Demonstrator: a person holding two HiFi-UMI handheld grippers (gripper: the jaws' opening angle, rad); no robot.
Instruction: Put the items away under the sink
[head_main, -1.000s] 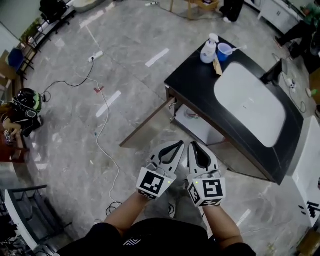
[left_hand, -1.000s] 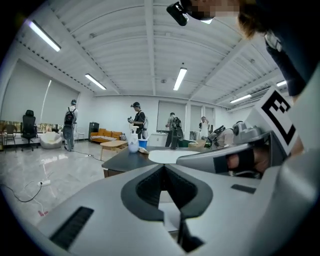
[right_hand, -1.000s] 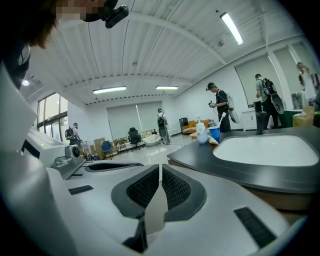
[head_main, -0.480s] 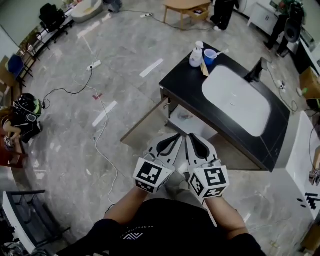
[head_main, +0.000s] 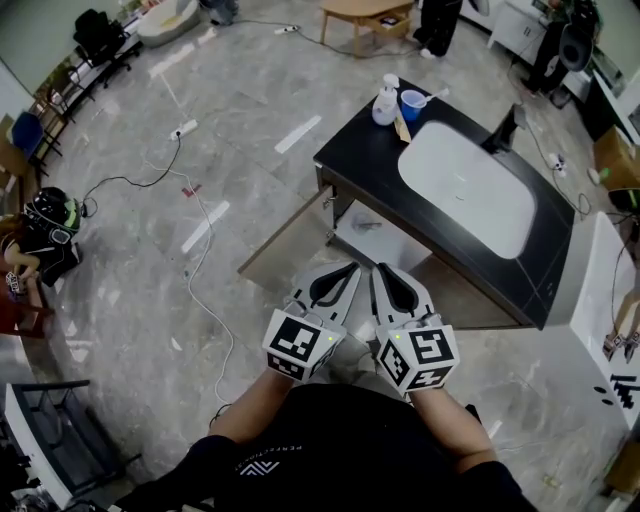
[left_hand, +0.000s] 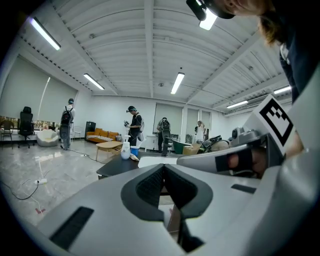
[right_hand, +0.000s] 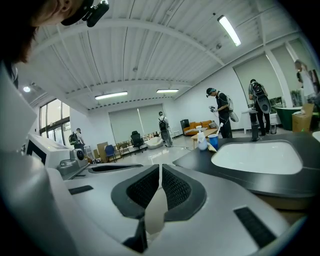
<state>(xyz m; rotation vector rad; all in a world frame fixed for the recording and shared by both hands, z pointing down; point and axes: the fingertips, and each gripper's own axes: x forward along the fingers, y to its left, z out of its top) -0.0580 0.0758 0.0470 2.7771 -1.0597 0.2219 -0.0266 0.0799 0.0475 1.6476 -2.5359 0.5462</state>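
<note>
A black-topped sink cabinet (head_main: 350, 150) with a white basin (head_main: 465, 190) stands ahead. On its far corner are a white pump bottle (head_main: 384, 102), a blue cup (head_main: 411, 104) with a toothbrush in it, and a tan item (head_main: 401, 127). The cabinet door (head_main: 285, 245) hangs open, showing the space under the sink (head_main: 375, 235). My left gripper (head_main: 352, 268) and right gripper (head_main: 380, 270) are side by side in front of the cabinet, both shut and empty. The bottle (left_hand: 125, 149) and cup (right_hand: 213, 140) show small and far beyond the jaws in both gripper views.
A black faucet (head_main: 507, 130) rises behind the basin. A white cable (head_main: 205, 260) and a power strip (head_main: 186, 128) lie on the marble floor at left. A white unit (head_main: 600, 300) stands at right. Several people stand in the background.
The sink cabinet has slid up and left in the head view as the view shifted. Both grippers stay shut and side by side.
</note>
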